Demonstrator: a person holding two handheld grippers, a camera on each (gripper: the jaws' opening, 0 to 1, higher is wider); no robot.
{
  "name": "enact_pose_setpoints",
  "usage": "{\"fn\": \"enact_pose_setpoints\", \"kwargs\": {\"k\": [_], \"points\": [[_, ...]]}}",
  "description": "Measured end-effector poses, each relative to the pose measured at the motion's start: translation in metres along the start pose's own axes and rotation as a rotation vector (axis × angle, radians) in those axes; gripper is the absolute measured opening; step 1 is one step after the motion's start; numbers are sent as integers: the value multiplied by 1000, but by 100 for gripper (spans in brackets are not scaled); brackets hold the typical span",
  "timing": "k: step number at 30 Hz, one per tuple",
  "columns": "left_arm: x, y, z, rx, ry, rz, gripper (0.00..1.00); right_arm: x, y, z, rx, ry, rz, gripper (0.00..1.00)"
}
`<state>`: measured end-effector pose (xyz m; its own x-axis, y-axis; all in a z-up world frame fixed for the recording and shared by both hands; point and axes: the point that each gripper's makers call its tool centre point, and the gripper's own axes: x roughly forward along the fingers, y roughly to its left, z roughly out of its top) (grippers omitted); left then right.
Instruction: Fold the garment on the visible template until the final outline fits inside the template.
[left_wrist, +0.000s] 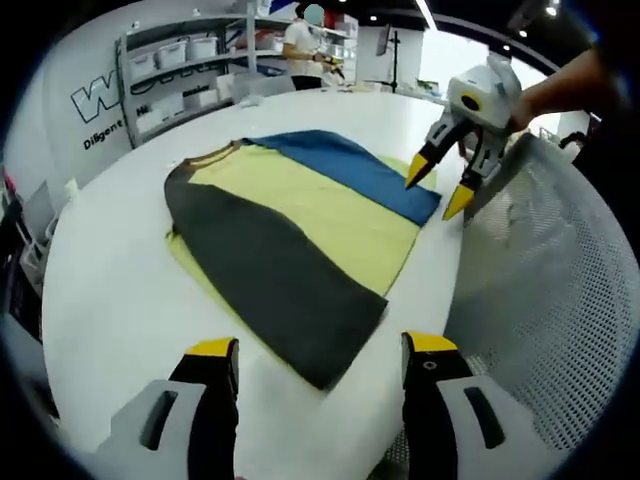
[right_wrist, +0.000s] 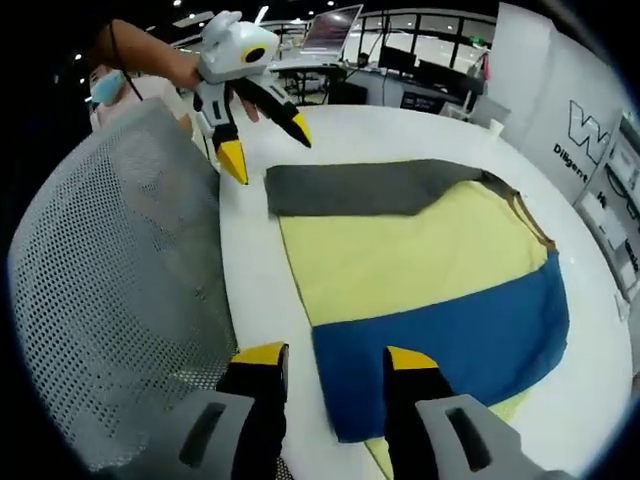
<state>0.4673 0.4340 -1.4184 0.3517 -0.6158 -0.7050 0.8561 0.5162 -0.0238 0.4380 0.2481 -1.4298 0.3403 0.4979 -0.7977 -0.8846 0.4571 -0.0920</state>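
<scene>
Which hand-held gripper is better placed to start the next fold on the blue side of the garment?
Probably right: the right hand-held gripper hangs open directly over the garment's blue edge, while the left hand-held gripper hovers open near the grey hem.

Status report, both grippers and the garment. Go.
Left gripper open, empty, short of the grey edge. Right gripper open, over the blue edge. Garment flat on white table, grey, yellow, blue panels. Mesh chair back crowds near side.

Each hand-held gripper — the left hand-held gripper (left_wrist: 322, 350) and the right hand-held gripper (right_wrist: 325, 357) — carries two black jaws capped with yellow tips, set on pale grey mounts with slotted openings. Seen from across — a rounded white housing with a dark round lens, gripped by a hand (left_wrist: 560, 88).
</scene>
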Motion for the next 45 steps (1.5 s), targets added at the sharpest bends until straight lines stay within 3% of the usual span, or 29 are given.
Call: {"fn": "enact_pose_setpoints", "kwargs": {"k": [4, 8, 14, 18, 19, 23, 28, 30, 40, 45], "points": [[2, -2, -6, 12, 7, 12, 51, 2, -2, -4, -3, 16, -11, 27], [2, -3, -11, -24, 17, 17, 47, 3, -5, -9, 13, 25, -17, 23], [7, -1, -24, -113, 52, 27, 33, 7, -3, -14, 33, 30, -14, 25], [7, -1, -22, -120, 49, 32, 27, 11, 1, -18, 32, 39, -13, 24], [8, 1, -21, -122, 48, 39, 25, 12, 1, -13, 42, 10, -15, 23], [10, 6, -18, -183, 46, 40, 20, 12, -6, -16, 70, 10, -38, 15], [11, 6, -20, -180, 61, 44, 13, 10, -7, -16, 56, 21, -37, 7], [10, 5, -21, -163, 69, 50, 6, 8, -5, -14, 52, 20, -30, 0], [3, 4, -11, -156, 51, 50, 3, -5, -15, -3, 92, 9, -54, 0], [-7, 9, 3, -132, 20, 52, 3, -18, -18, 10, 113, -29, -18, 0]]}}
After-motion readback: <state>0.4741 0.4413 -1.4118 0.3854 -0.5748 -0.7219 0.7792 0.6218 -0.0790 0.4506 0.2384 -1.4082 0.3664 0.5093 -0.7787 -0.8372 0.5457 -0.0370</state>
